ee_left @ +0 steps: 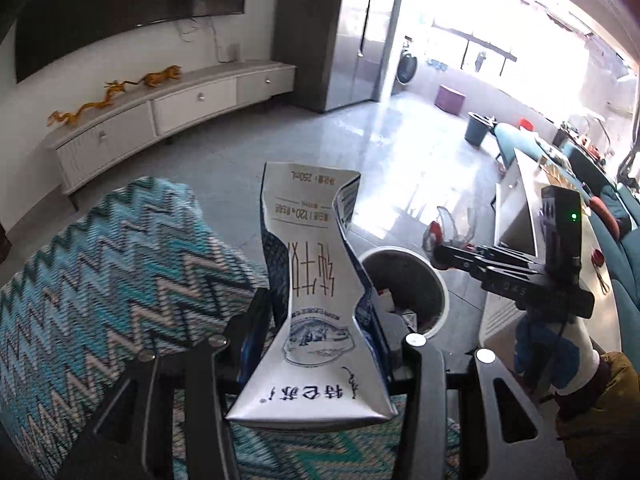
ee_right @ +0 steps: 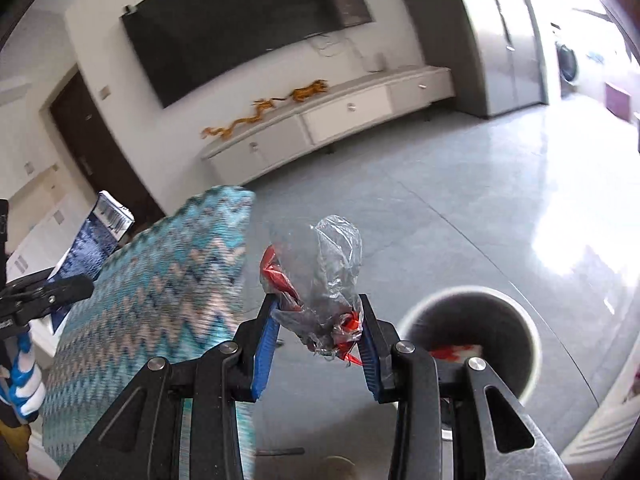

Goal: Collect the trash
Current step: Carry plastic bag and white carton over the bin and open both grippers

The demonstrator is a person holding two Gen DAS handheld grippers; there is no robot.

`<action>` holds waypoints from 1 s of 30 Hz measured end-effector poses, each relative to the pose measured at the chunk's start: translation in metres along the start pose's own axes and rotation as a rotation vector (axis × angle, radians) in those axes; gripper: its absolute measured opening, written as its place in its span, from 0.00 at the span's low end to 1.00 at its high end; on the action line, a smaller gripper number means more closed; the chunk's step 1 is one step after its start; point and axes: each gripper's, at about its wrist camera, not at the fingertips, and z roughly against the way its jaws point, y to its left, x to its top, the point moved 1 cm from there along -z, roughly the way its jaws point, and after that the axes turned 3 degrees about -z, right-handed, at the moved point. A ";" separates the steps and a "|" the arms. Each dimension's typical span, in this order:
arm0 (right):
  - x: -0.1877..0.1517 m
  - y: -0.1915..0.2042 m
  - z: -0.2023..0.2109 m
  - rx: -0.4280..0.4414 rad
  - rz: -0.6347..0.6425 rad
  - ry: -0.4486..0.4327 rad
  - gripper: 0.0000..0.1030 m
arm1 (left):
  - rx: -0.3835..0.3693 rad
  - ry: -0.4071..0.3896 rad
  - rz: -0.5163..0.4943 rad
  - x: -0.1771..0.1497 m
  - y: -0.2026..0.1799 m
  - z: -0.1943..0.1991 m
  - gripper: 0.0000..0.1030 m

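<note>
1. The left gripper (ee_left: 320, 312) is clamped on a crushed milk carton (ee_left: 316, 280), which stands up between its jaws above the edge of a zigzag-patterned cushion (ee_left: 120, 280)
2. The right gripper (ee_right: 318, 320) is clenched on a crumpled clear plastic wrapper (ee_right: 320, 272) with red print; the wrapper bulges up out of the jaws and a frayed tail hangs below them
3. Just beyond both tools sits a round bin (ee_right: 472, 336) on the grey floor (ee_right: 440, 200), its mouth open and some red-and-white scrap already lying inside
4. Risk, as I judge it: the wrapper is light and springy, so if let go off-centre it may drift and land on the floor beside the rim; the carton is dented and pinched narrow, so it may twist or slip out early
5. In the right view the bin lies off to the right of the jaws, not under them, so opening now would likely miss
6. Far off stand a low white cabinet (ee_left: 160, 108) and a dark television (ee_right: 248, 36)
7. Hard to tell: the bin's bottom is in shadow, the right view is blurred, and the carton's lower end hides behind the jaws
</note>
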 end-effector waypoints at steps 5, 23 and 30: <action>-0.010 -0.069 -0.007 -0.080 -0.101 0.027 0.34 | -0.080 0.081 -0.069 0.016 -0.070 -0.064 0.42; -0.018 -0.175 -0.061 -0.183 -0.268 0.133 0.38 | -0.147 0.287 0.041 0.046 -0.133 -0.233 0.43; -0.020 -0.186 -0.067 -0.217 -0.308 0.144 0.63 | -0.208 0.262 0.102 0.048 -0.126 -0.233 0.60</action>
